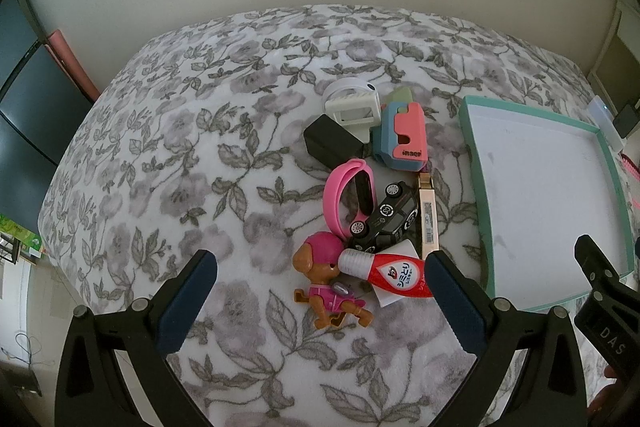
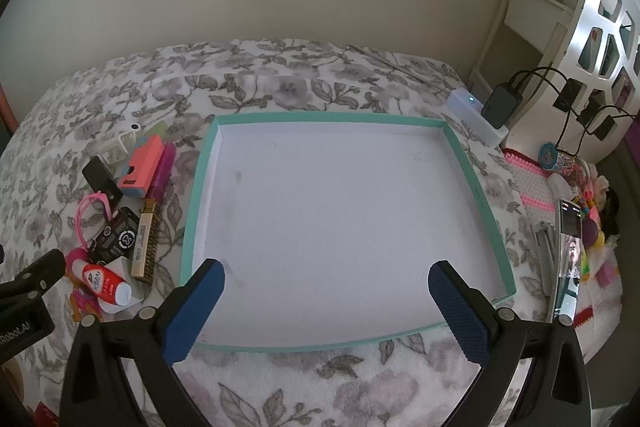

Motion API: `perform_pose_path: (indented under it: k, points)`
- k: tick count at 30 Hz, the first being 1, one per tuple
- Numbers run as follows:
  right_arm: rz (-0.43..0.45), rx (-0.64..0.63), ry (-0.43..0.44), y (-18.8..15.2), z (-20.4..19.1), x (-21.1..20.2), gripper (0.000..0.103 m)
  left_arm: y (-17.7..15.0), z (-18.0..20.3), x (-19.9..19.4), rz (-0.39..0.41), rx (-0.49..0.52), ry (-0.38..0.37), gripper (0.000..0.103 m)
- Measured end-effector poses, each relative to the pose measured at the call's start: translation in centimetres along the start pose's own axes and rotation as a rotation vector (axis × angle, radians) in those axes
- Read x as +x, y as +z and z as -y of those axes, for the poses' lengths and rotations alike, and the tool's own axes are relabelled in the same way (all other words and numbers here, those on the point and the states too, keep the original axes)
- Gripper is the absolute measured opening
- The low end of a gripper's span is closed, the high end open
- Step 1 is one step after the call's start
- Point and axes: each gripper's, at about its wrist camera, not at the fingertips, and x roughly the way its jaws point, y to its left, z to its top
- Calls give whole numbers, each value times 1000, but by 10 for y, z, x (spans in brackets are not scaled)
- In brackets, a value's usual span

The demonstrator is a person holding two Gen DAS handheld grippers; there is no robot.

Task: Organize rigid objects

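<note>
Left gripper (image 1: 320,291), jaws spread wide and empty, hangs over the toy dog (image 1: 328,281) nearest it in the clutter beside the empty teal tray (image 2: 472,187), and should straddle the dog's body squarely before closing, clear of the red tube (image 1: 394,275) touching it.

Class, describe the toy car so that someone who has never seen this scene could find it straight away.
Start at the big teal-rimmed tray on the floral blanket; a pile of small things lies on the side nearer the left gripper. In the middle of that pile is the toy car, between a pink wristband and a slim gold stick. It is the only black thing with wheels.
</note>
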Motion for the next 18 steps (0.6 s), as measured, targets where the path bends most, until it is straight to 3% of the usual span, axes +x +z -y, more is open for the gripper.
perform_pose_path:
  k: [18]
  points:
    - [-2, 0, 0, -1, 0, 1, 103, 0, 1, 1, 0, 0, -1, 103]
